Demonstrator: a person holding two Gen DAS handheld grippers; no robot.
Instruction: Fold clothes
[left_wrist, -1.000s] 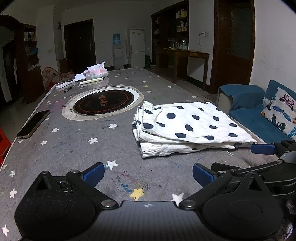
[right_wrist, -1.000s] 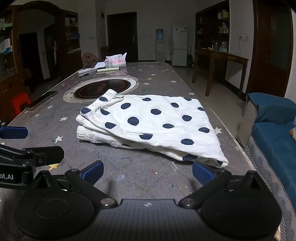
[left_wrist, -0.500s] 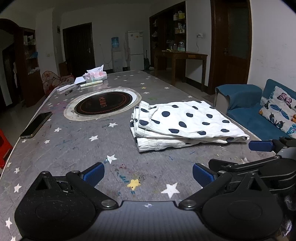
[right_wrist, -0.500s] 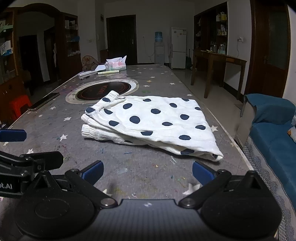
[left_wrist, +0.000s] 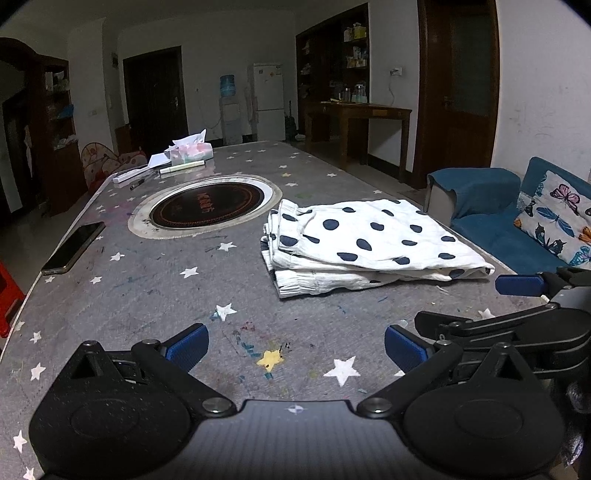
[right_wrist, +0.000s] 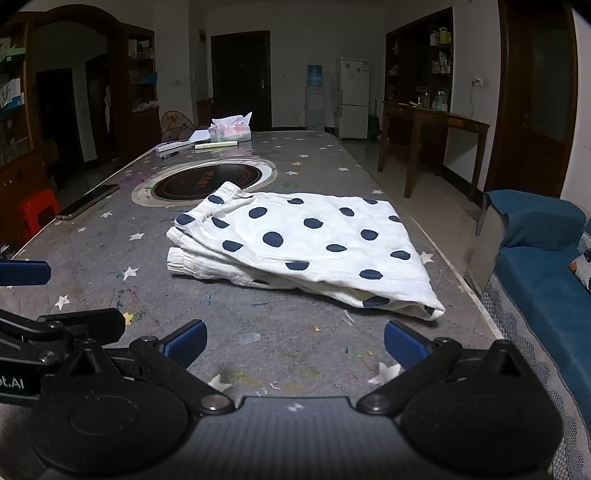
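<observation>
**A:** Where is the garment?

**B:** The polka-dot garment lies folded in a flat stack on the grey star-printed table, toward the table's right edge and just right of the round black hotplate set into the top. It is white with dark dots; the gathered, ribbed edges of its layers face left and near, and the smooth top layer slopes down to a corner at the near right.

**A:** And the tongs — are they on it?

**B:** No. The left gripper has its jaws spread wide with nothing between them but bare tabletop; the garment sits farther off and to the right of it. The right gripper is likewise released, jaws apart and empty, with the cloth's near edge a little beyond its fingertips.

**A:** Do the two see each other?

**B:** Yes — in the left wrist view the right gripper's blue pad and black linkage show at the right edge, near the garment's near-right corner. In the right wrist view the left one shows at the left edge.

**A:** Anything else on the table?

**B:** A phone lies along the left edge. At the far end sit a tissue box, some papers and a pen-like stick. A blue sofa stands just right of the table, with a butterfly-print cushion on it.
</observation>
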